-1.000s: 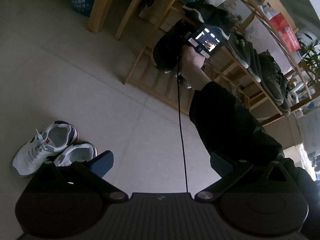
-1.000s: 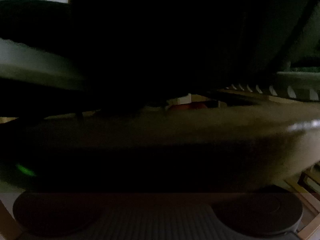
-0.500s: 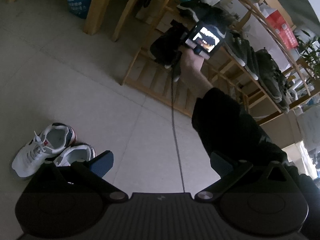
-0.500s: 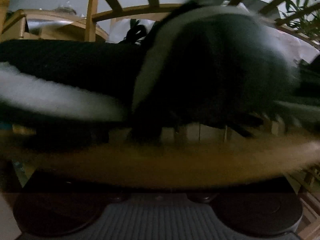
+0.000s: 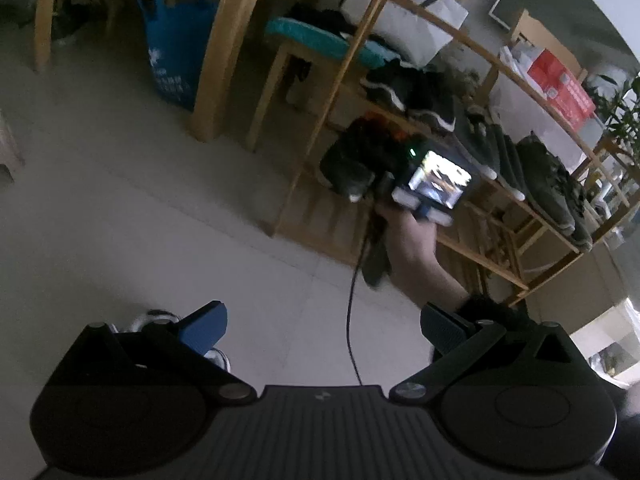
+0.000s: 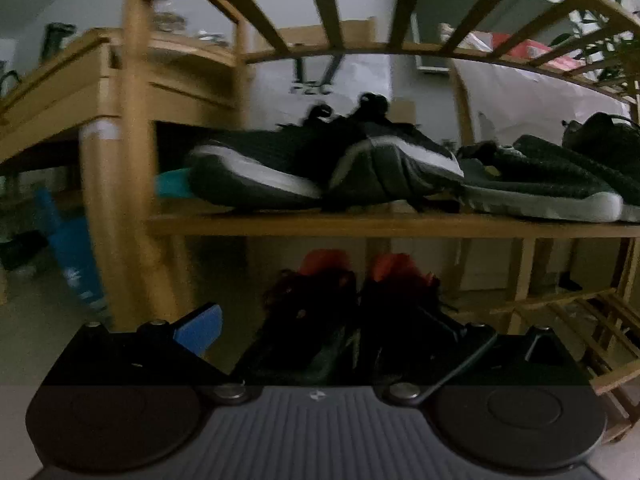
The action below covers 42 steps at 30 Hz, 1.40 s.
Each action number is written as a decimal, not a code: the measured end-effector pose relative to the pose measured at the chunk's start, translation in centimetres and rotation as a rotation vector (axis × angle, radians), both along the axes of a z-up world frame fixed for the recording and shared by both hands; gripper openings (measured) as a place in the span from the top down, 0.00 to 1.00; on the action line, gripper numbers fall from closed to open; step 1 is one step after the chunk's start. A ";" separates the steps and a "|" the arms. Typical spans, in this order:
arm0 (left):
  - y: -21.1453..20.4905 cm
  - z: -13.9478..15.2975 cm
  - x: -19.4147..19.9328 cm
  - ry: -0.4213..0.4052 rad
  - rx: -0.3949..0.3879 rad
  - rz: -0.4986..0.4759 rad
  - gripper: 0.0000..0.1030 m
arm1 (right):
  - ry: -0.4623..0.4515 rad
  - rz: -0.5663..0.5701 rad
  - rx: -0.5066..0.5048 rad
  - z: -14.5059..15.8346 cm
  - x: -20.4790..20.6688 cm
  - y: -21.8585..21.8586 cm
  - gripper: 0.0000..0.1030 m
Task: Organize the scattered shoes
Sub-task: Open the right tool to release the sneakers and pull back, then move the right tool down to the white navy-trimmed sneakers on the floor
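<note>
A pair of black shoes with red-orange lining [image 6: 316, 304] stands on the lower shelf of the wooden shoe rack [image 6: 360, 226]. My right gripper [image 6: 326, 330] is open just in front of the pair, its fingers on either side and holding nothing. In the left wrist view a hand [image 5: 416, 248] holds that gripper at the rack, next to the black shoe [image 5: 356, 156]. My left gripper [image 5: 324, 328] hangs open and empty over the floor. White sneakers [image 5: 154, 317] peek out behind its left finger.
The middle shelf carries black shoes with white sole stripes [image 6: 256, 168] and grey knit shoes [image 6: 540, 178]. A wooden table leg [image 5: 228, 52] and a blue bag [image 5: 172, 48] stand left of the rack. A black cable [image 5: 352, 300] hangs over the pale tiled floor [image 5: 120, 200].
My right gripper has let go of the black shoe on the lower shelf and drawn back from the rack. The left view has tilted up, hiding most of the white sneakers.
</note>
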State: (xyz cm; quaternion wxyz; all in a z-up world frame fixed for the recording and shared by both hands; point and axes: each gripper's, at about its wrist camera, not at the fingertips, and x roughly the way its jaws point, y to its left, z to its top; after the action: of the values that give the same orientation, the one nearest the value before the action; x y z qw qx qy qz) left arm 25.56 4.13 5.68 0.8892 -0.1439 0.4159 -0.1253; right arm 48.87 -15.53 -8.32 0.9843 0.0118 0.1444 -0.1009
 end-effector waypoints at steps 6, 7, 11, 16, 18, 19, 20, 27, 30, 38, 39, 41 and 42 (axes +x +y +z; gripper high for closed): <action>1.5 0.8 -0.6 -0.049 0.008 0.027 0.00 | 0.110 0.095 0.007 3.1 -7.0 1.8 0.00; 1.8 0.9 -0.8 -0.056 0.009 0.030 0.00 | 0.141 0.127 0.011 3.7 -7.4 2.3 0.00; 3.3 1.2 -1.2 -0.082 0.010 0.045 0.00 | 0.264 0.251 0.035 5.4 -9.2 4.0 0.00; 5.3 1.5 -1.6 -0.114 0.008 0.068 0.00 | 0.344 0.368 0.001 7.6 -13.9 7.4 0.00; 6.1 1.6 -1.8 -0.128 0.007 0.077 0.00 | 0.372 0.397 -0.022 8.1 -15.6 8.8 0.00; 6.5 1.7 -1.9 -0.134 0.006 0.081 0.00 | 0.386 0.410 -0.034 8.4 -16.4 9.5 0.00; 6.8 1.7 -2.0 -0.141 0.014 0.085 0.00 | 0.406 0.421 -0.042 8.5 -17.0 10.1 0.00; 9.3 1.0 -2.4 -0.179 0.108 0.099 0.00 | 0.524 0.477 -0.105 7.6 -20.2 13.4 0.00; 11.2 0.3 -2.0 -0.152 0.077 0.116 0.00 | 0.560 0.493 -0.132 6.2 -21.1 14.5 0.00; 13.4 -0.4 -1.5 -0.130 0.164 0.120 0.00 | 0.769 0.509 0.028 0.1 -19.0 16.9 0.00; 13.6 -0.5 -1.5 -0.125 0.162 0.124 0.00 | 0.802 0.502 0.072 -0.8 -18.4 17.1 0.00; 14.1 -0.4 -1.6 -0.113 0.153 0.131 0.00 | 0.868 0.485 0.149 -2.7 -17.2 17.6 0.00; 14.2 -0.4 -1.6 -0.107 0.152 0.136 0.00 | 0.901 0.473 0.183 -3.8 -16.6 18.0 0.00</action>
State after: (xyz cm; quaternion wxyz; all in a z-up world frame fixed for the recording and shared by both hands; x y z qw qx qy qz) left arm 23.97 18.28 5.31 0.9249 -0.0967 0.3655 -0.0403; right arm 32.31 2.43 -12.10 0.8152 0.0204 0.5609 0.1426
